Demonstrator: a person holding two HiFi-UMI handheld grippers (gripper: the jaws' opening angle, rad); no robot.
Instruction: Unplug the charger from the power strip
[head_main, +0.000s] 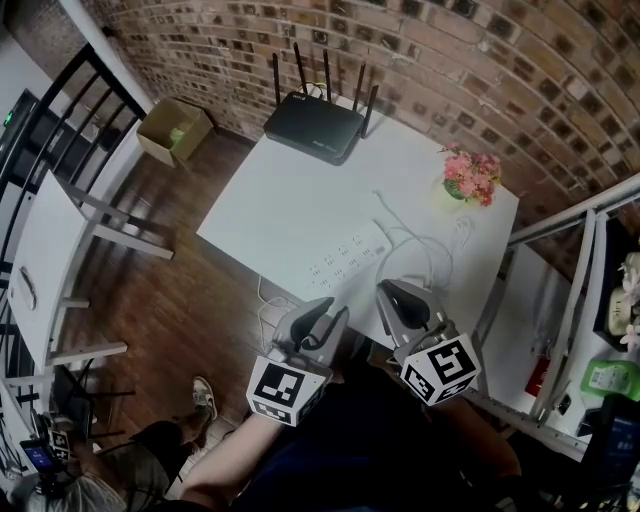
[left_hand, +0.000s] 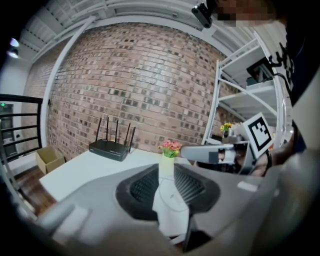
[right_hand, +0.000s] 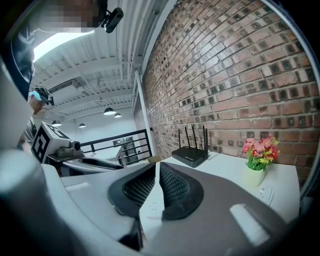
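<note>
A white power strip lies slantwise on the white table, near its front edge. A thin white cable loops beside the strip's right end; the charger itself is too small to pick out. My left gripper hovers at the table's near edge, left of the strip. It is open, with only table and cable showing through the gap. My right gripper hangs just in front of the strip's right end, shut and holding nothing. Sockets of the strip show in the slit between its pads.
A black router with antennas stands at the table's far edge by the brick wall. A vase of pink flowers sits at the far right corner. A cardboard box lies on the floor at left, and metal shelving stands at right.
</note>
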